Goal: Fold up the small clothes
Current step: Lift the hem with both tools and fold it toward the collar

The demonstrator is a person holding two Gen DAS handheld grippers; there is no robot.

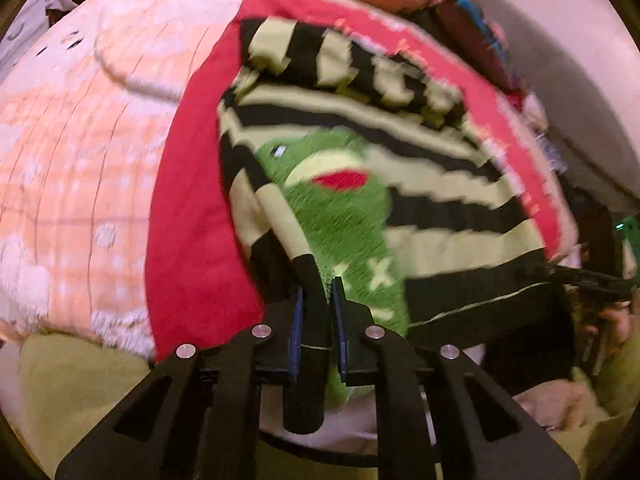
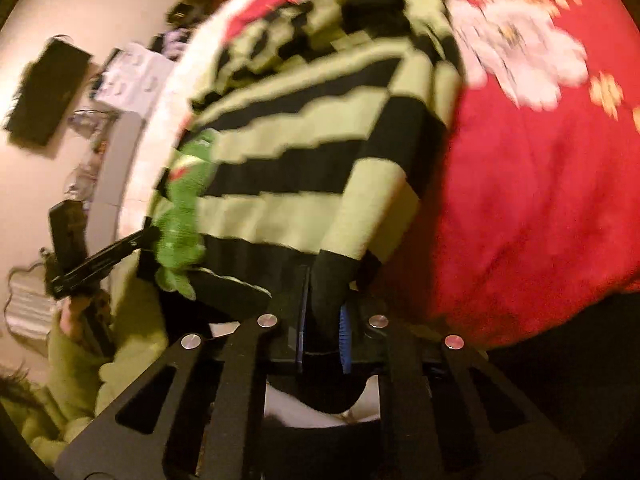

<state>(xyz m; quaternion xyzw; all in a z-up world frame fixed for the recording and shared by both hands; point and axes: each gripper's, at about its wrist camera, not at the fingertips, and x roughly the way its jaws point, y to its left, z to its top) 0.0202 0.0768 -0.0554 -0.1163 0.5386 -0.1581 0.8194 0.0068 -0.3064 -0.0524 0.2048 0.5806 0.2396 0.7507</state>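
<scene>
A small sweater (image 1: 400, 200) with black and pale yellow-green stripes and a fuzzy green figure on its front lies on a red blanket (image 1: 188, 220). My left gripper (image 1: 318, 284) is shut on a black cuff at the sweater's near left edge, and the cloth hangs down between the blue pads. In the right wrist view the same sweater (image 2: 300, 152) fills the middle. There my right gripper (image 2: 324, 280) is shut on the black cuff at the sweater's near right edge. Each view shows the other gripper at the sweater's far side, the right gripper (image 1: 592, 280) and the left gripper (image 2: 100, 258).
The red blanket (image 2: 520, 200) carries a white flower pattern and covers a pink and white checked fleece (image 1: 80, 160). A pile of other clothes (image 1: 480, 32) sits beyond the sweater. A person's hand (image 1: 612, 320) in a green sleeve holds the right gripper. A dark box (image 2: 48, 92) lies off the bed.
</scene>
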